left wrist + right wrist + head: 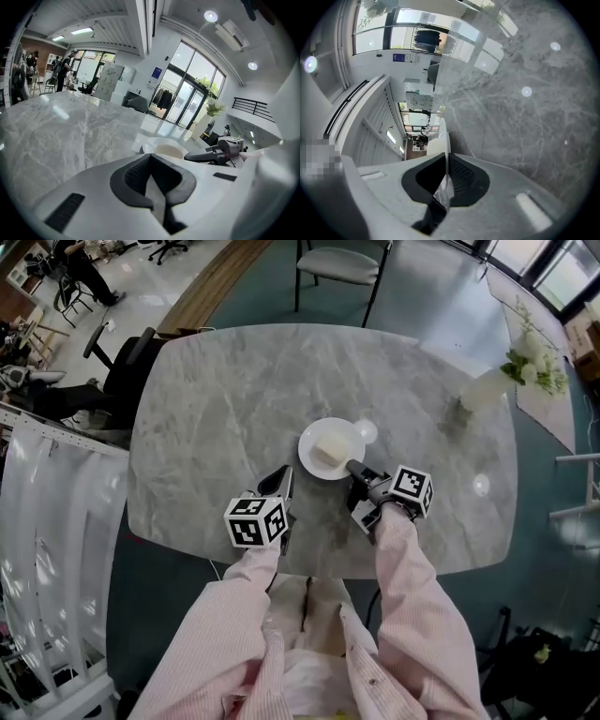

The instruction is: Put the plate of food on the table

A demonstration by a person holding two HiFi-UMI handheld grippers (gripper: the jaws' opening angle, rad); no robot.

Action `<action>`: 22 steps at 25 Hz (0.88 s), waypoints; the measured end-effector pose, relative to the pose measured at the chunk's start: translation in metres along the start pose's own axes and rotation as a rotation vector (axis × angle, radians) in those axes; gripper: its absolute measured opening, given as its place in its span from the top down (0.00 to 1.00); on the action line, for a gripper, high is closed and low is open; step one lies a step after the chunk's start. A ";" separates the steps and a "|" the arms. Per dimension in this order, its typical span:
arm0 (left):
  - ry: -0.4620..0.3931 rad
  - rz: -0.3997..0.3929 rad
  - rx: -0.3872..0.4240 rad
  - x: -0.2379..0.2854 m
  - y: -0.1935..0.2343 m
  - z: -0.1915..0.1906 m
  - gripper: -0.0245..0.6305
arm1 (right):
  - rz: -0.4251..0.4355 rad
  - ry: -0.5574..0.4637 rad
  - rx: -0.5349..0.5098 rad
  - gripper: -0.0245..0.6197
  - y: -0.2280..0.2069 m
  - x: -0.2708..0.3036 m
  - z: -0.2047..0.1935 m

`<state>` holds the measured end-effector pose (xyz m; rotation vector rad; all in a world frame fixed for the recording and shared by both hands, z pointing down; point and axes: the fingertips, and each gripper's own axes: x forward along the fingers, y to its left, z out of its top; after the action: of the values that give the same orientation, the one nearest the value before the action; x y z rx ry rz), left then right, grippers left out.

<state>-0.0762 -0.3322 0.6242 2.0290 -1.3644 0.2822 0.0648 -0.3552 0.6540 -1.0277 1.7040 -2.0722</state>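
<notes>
A white plate (330,448) with a pale block of food (326,454) is near the middle of the grey marble table (216,409). It is low over the top or resting on it; I cannot tell which. My right gripper (355,469) is shut on the plate's near right rim. In the right gripper view the thin rim (446,140) runs between the closed jaws of the right gripper (446,163). My left gripper (282,486) hovers just left of the plate, shut and empty. The left gripper view shows the left gripper (152,171), the plate (164,149) and the right gripper (212,156) beyond it.
A white vase of flowers (492,382) stands at the table's far right. A chair (339,266) stands beyond the far edge and a dark office chair (122,362) at the left. The table's front edge (319,570) lies just below both grippers.
</notes>
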 end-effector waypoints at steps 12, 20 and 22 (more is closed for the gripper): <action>0.027 0.001 -0.011 0.004 0.001 -0.009 0.98 | -0.071 0.000 -0.057 0.94 -0.003 0.004 -0.002; 0.033 0.001 -0.013 0.004 -0.001 -0.012 0.98 | -0.144 -0.019 -0.116 0.93 -0.005 0.004 0.000; 0.032 0.003 -0.015 0.003 -0.001 -0.012 0.98 | -0.169 -0.023 -0.135 0.93 -0.007 0.004 0.001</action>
<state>-0.0717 -0.3265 0.6345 2.0023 -1.3456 0.3039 0.0640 -0.3567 0.6623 -1.2718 1.8247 -2.0577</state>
